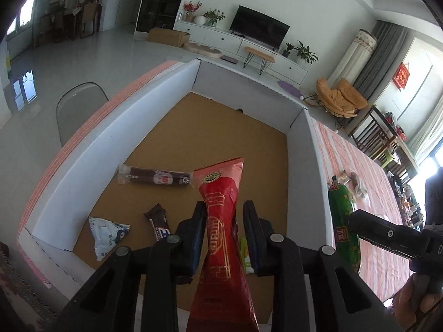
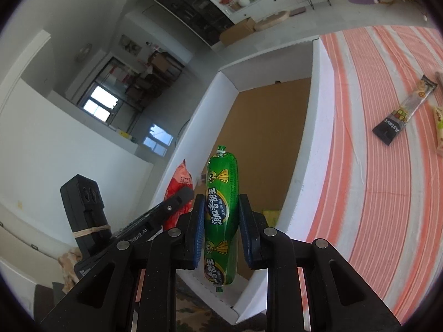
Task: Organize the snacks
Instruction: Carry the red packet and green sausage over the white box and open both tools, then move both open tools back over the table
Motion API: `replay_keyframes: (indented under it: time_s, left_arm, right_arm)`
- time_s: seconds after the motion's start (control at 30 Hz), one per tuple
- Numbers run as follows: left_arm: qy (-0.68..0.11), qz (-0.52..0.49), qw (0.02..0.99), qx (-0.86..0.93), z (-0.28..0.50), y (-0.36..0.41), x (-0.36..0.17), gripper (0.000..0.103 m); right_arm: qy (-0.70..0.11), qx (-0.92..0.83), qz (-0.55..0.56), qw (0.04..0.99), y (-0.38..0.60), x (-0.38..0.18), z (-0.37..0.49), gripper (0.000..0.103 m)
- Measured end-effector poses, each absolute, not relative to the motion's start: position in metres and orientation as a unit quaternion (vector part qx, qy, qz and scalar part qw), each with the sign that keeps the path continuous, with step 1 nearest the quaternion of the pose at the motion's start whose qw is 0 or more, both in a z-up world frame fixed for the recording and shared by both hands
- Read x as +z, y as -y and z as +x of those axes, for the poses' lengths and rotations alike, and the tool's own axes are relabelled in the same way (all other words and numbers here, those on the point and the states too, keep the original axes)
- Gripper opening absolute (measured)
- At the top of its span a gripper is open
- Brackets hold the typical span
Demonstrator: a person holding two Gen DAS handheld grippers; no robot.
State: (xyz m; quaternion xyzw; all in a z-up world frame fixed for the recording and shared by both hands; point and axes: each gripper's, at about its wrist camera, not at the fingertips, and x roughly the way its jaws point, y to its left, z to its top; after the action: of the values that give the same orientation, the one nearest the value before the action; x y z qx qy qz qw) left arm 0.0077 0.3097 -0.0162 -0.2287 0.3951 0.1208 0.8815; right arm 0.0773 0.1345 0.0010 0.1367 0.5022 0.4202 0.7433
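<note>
My left gripper [image 1: 224, 213] is shut on a long red snack packet [image 1: 221, 221] and holds it above the floor of a white-walled cardboard box [image 1: 91, 149]. In the box lie a dark sausage stick [image 1: 155, 178], a small dark bar [image 1: 158, 221] and a white-blue triangular packet [image 1: 106, 233]. My right gripper [image 2: 221, 207] is shut on a green sausage [image 2: 221, 215] and holds it over the box's near wall [image 2: 313, 149]. The green sausage also shows in the left wrist view [image 1: 344, 221], and the red packet in the right wrist view [image 2: 180, 185].
The box stands on a table with a pink-striped cloth [image 2: 387, 166]. On the cloth lie a black and clear snack stick [image 2: 401, 114] and other snacks [image 1: 357, 184]. A grey chair [image 1: 77, 105] stands beyond the box's left wall.
</note>
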Motion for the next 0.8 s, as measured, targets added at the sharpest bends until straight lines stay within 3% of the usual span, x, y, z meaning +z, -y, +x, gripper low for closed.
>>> replay_keyframes:
  time_s: [0.03,0.07,0.3,0.53,0.63,0.8]
  left_arm:
    - [-0.397,-0.235,0.876,0.141,0.004,-0.313,-0.024,0.076]
    - [-0.391,-0.249,0.872,0.156,-0.001,-0.316,-0.029,0.086]
    - [-0.361,-0.259,0.887,0.127,0.004,-0.289,-0.028,0.089]
    - [-0.340,-0.220,0.914,0.008,0.023,-0.195,0.006,0.098]
    - [-0.359,-0.184,0.913,-0.062,0.039,-0.137,0.015,0.098]
    - [-0.421,-0.122,0.888,-0.138,0.060,-0.044,-0.009,0.098]
  right_arm:
    - [-0.509,0.418,0.125,0.742,-0.140,-0.008,0.076,0.049]
    - [-0.512,0.411,0.115,0.745,-0.142,-0.015,0.076,0.060]
    - [-0.471,0.294,0.037,0.831,-0.042,-0.051,0.071,0.066]
    - [-0.458,0.070,-0.042,0.885,0.087,-0.099,0.068,0.066]
    - [-0.442,0.025,-0.086,0.893,0.109,-0.106,0.068,0.066]
    - [-0.447,0.018,-0.068,0.892,0.123,-0.113,0.071,0.066]
